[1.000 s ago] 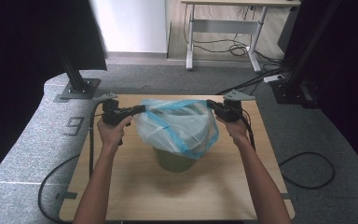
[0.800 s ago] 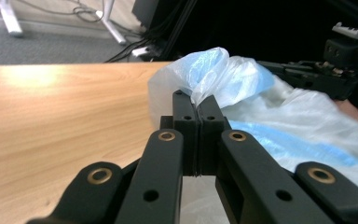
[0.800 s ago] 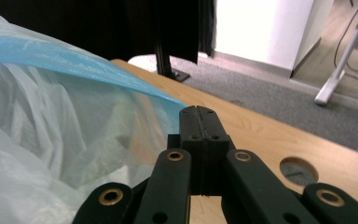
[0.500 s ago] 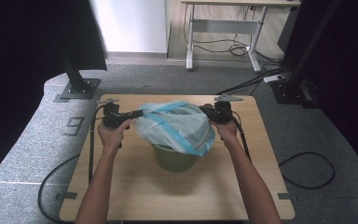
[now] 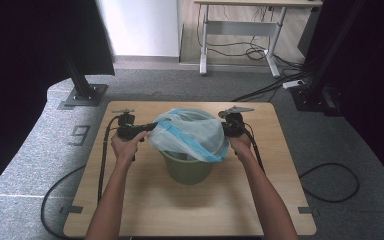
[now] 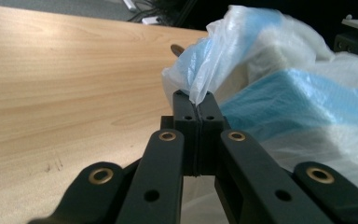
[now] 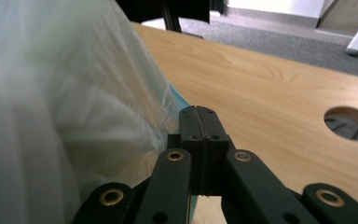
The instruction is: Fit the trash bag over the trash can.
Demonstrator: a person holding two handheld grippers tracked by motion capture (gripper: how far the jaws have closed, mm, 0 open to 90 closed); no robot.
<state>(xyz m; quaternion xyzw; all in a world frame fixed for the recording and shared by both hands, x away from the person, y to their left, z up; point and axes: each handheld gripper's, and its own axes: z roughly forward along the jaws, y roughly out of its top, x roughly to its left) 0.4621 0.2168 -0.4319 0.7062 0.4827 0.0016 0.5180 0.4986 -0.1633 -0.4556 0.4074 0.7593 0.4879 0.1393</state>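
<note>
A translucent white plastic bag [image 5: 190,131] with a blue band is spread over the mouth of a green bucket [image 5: 187,169] at the middle of the wooden table [image 5: 145,200]. My left gripper [image 5: 151,127] is shut on the bag's left edge. In the left gripper view the jaws [image 6: 198,100] meet on a pinched fold of the bag [image 6: 284,88]. My right gripper [image 5: 224,131] holds the bag's right side. In the right gripper view its jaws [image 7: 199,113] are shut, with the bag [image 7: 51,116] bunched against them at the left. The bag hides the bucket's rim.
A round cable hole [image 7: 349,122] lies in the tabletop near the right gripper. Black cables [image 5: 102,160] trail from both grippers over the table's edges. Dark stands [image 5: 82,92] and a desk frame [image 5: 240,30] are on the grey floor beyond the table.
Both hands have come down and slightly toward the person, with the bag still gripped. The bag has sunk lower over the bucket. Both grippers stayed shut.
</note>
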